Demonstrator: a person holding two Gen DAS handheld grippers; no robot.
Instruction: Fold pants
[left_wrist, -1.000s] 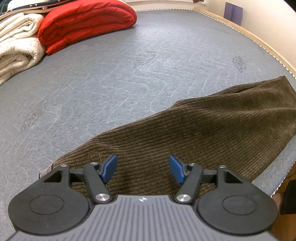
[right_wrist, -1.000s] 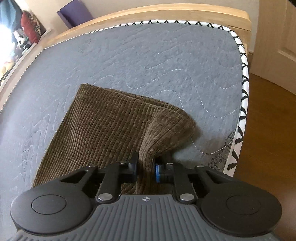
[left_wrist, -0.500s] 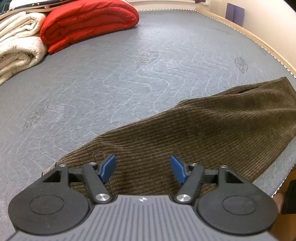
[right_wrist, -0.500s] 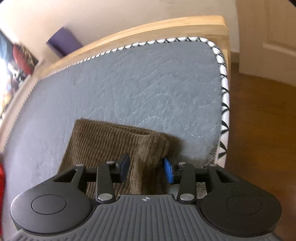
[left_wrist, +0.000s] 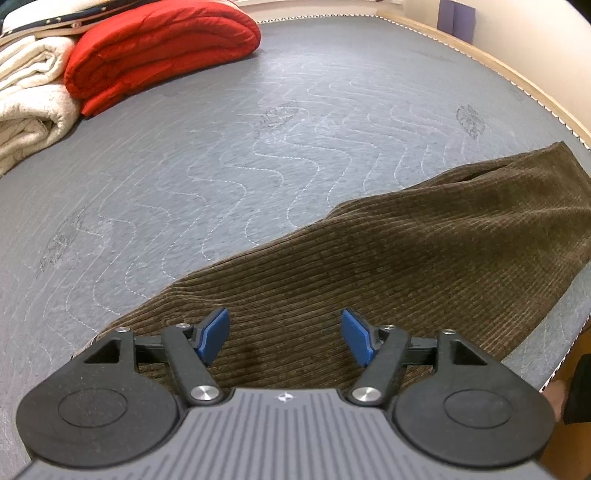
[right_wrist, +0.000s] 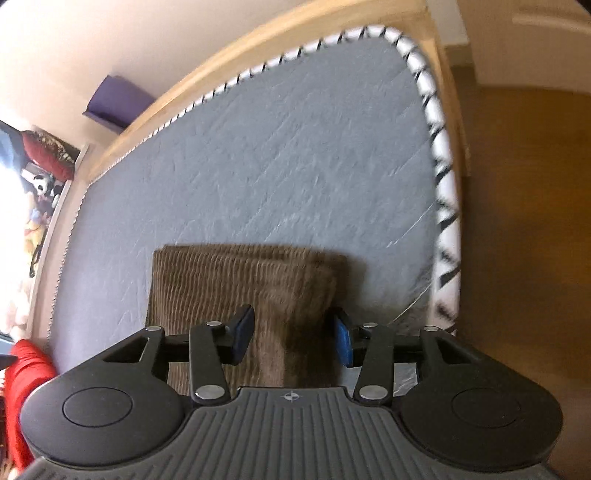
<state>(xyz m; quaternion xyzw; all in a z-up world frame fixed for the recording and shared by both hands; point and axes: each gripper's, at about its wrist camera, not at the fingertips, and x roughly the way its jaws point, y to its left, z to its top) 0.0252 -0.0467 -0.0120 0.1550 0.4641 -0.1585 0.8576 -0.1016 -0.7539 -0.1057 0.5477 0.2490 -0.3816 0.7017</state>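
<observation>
Brown corduroy pants (left_wrist: 406, 258) lie flat on the grey quilted mattress (left_wrist: 258, 147), stretching from the lower left to the right edge. My left gripper (left_wrist: 284, 336) is open and empty, hovering just above the near end of the pants. In the right wrist view the other end of the pants (right_wrist: 240, 280) lies on the mattress (right_wrist: 295, 147) near its corner. My right gripper (right_wrist: 291, 339) is open above that end and holds nothing.
A folded red blanket (left_wrist: 159, 48) and cream blankets (left_wrist: 26, 99) sit at the far left of the bed. The mattress's black-and-white piped edge (right_wrist: 439, 177) and wooden frame run close on the right, with wood floor (right_wrist: 524, 221) beyond. A purple object (right_wrist: 118, 99) leans by the wall.
My right gripper opened and let go of the pants end, then lifted back; the fabric dropped flat. My left gripper stayed open and barely moved.
</observation>
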